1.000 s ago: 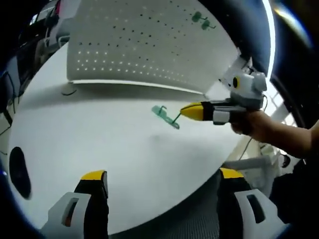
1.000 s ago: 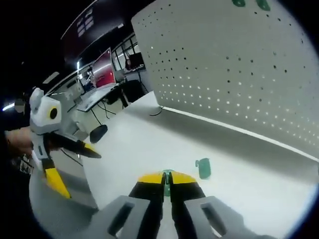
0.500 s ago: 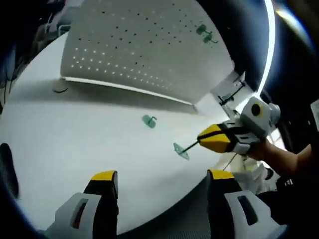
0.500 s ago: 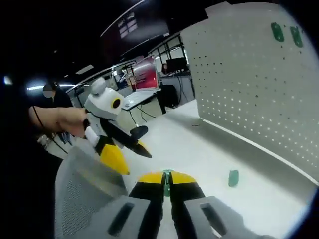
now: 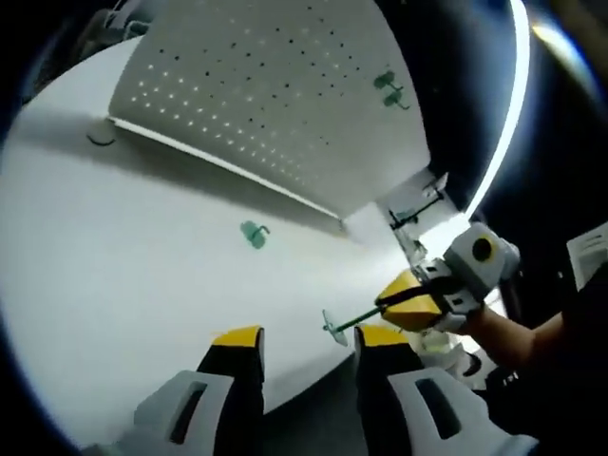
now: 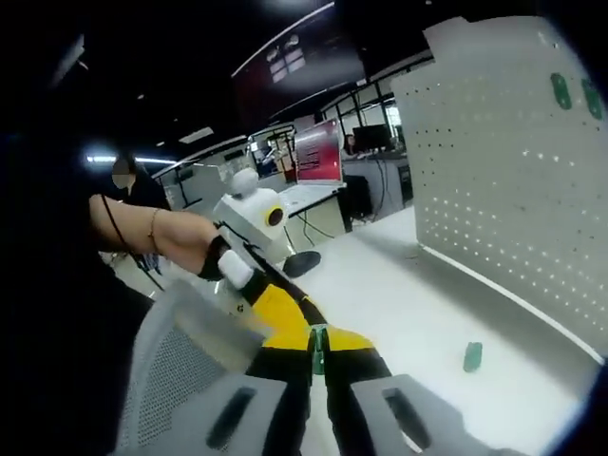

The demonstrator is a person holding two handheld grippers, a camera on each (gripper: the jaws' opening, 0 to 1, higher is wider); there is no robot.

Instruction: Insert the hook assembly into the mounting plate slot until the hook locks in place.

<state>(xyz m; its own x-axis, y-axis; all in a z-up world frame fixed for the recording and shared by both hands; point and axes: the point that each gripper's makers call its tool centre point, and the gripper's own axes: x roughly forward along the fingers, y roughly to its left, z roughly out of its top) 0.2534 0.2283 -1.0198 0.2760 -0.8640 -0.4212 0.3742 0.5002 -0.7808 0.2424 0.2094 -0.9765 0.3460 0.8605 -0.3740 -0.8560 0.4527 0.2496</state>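
A white pegboard [image 5: 275, 85] stands upright at the far side of the white table [image 5: 114, 256], with two green hooks [image 5: 386, 87] already hanging on it. Another green hook [image 5: 253, 234] lies loose on the table. The right gripper [image 5: 404, 306], fingers pinched tight, holds a green hook by its stem [image 5: 334, 328] just beyond the left gripper [image 5: 306, 342], whose fingers are parted and empty.

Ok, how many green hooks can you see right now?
4: two hooks mounted high on the pegboard, one loose hook on the table, one held hook in the right gripper.
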